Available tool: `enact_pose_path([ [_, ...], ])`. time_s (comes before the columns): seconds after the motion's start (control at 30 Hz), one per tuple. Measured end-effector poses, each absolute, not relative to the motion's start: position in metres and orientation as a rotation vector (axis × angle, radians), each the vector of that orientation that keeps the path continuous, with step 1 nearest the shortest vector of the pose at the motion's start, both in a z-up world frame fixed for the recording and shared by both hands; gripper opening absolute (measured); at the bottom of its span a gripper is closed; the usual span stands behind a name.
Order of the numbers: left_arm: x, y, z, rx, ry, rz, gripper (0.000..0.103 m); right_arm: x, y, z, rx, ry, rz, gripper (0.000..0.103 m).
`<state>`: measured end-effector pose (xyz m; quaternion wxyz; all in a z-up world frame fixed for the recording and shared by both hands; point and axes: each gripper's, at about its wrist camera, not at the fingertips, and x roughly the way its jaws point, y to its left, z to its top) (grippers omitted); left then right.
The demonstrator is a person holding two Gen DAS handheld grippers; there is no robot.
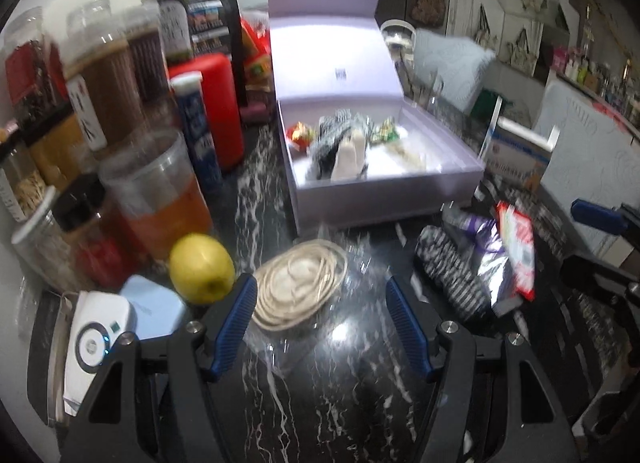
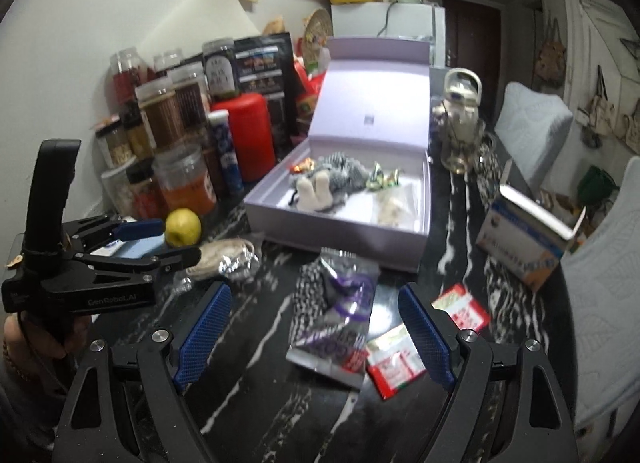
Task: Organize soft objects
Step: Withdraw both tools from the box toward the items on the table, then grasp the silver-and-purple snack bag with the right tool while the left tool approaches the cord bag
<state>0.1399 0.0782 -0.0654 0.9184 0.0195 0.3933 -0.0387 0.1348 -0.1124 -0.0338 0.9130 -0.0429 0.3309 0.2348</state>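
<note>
An open lilac box [image 1: 384, 199] [image 2: 332, 229] stands on the black marble counter, holding a striped plush toy [image 1: 344, 143] [image 2: 328, 179] and some wrapped sweets. A coiled cream cord in clear wrap [image 1: 298, 287] [image 2: 218, 257] lies just ahead of my left gripper [image 1: 320, 307], which is open and empty. A striped soft item [image 1: 452, 267] [image 2: 308, 287] lies under a purple foil packet [image 1: 486, 247] [image 2: 348, 315]. My right gripper [image 2: 316, 323] is open and empty just before them. The left gripper also shows in the right wrist view [image 2: 160, 241].
Jars and bottles [image 1: 100, 103] crowd the left side, with a red canister [image 1: 222, 107], a yellow apple [image 1: 202, 267] [image 2: 183, 227] and a white device [image 1: 96, 339]. Red sachets [image 2: 394, 363] and a blue-white carton [image 2: 528, 239] lie to the right. A glass ornament [image 2: 460, 119] stands behind the box.
</note>
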Motion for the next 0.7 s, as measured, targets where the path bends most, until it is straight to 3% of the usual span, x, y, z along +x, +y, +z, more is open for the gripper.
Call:
enact_pose_path([
  [0.43,0.175,0.068,-0.116,0.179,0.921,-0.008,0.067,0.144,-0.129,-0.077,-0.041,0.771,0.431,0.086],
  [0.67,0.193,0.072,-0.118,0.153,0.898,-0.004,0.066,0.159,-0.132,-0.085,-0.034,0.789,0.429,0.086],
  [0.7,0.193,0.072,-0.118,0.145,0.893,-0.010,0.059,0.161,-0.133,-0.086,-0.029,0.794,0.433,0.086],
])
